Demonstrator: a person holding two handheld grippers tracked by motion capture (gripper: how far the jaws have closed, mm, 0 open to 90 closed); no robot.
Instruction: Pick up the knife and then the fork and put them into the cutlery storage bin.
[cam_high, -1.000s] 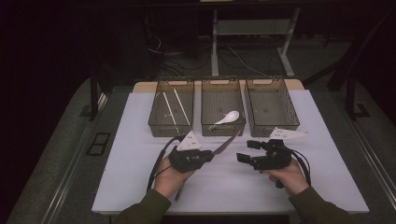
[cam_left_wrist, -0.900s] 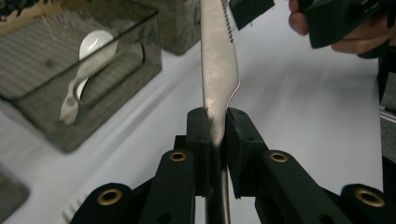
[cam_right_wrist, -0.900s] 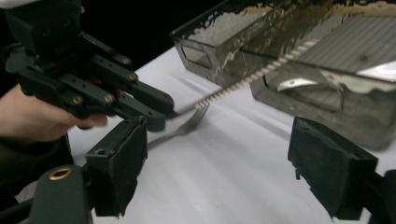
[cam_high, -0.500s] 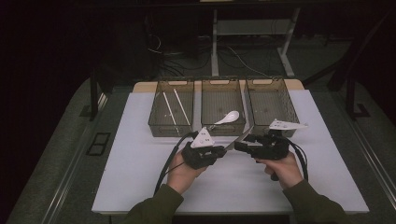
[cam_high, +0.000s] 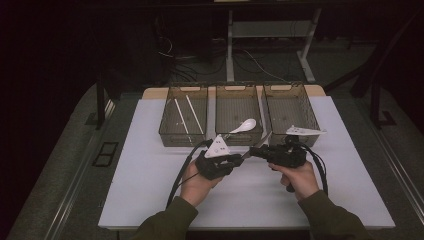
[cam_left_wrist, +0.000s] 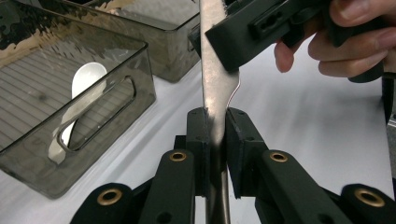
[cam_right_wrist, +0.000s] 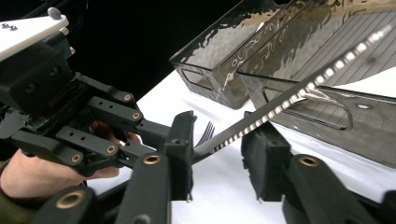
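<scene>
Steel, slim and shiny: a fork (cam_left_wrist: 215, 70) hangs in the air just above the white table (cam_high: 150, 190), at the near-middle of the high view, with its long end pointing to about one o'clock, towards the bins. The left gripper (cam_left_wrist: 217, 135) is clamped tight on it near the neck, both pads flat against the metal, and reaches it from about eight o'clock. The right gripper (cam_right_wrist: 224, 149) comes in from about three o'clock. Its jaws have just been closing and the fork lies between them, but in the right gripper view one pad meets the metal while the other stands clear, so that grip is not made.

Out at twelve o'clock stand three smoky clear bins in a row. The left bin (cam_high: 182, 142) holds two white chopsticks (cam_high: 187, 112), the middle bin (cam_high: 235, 87) a white spoon (cam_high: 243, 125), and the right bin (cam_high: 291, 86) looks bare as far as I can tell.

My reading is a sort of cutlery by kind, fairly far along: chopsticks and spoon are already binned, and the fork is mid hand-over. Left to do: finish the right-hand squeeze, let go with the left, and carry the fork to a bin, probably the right one.
</scene>
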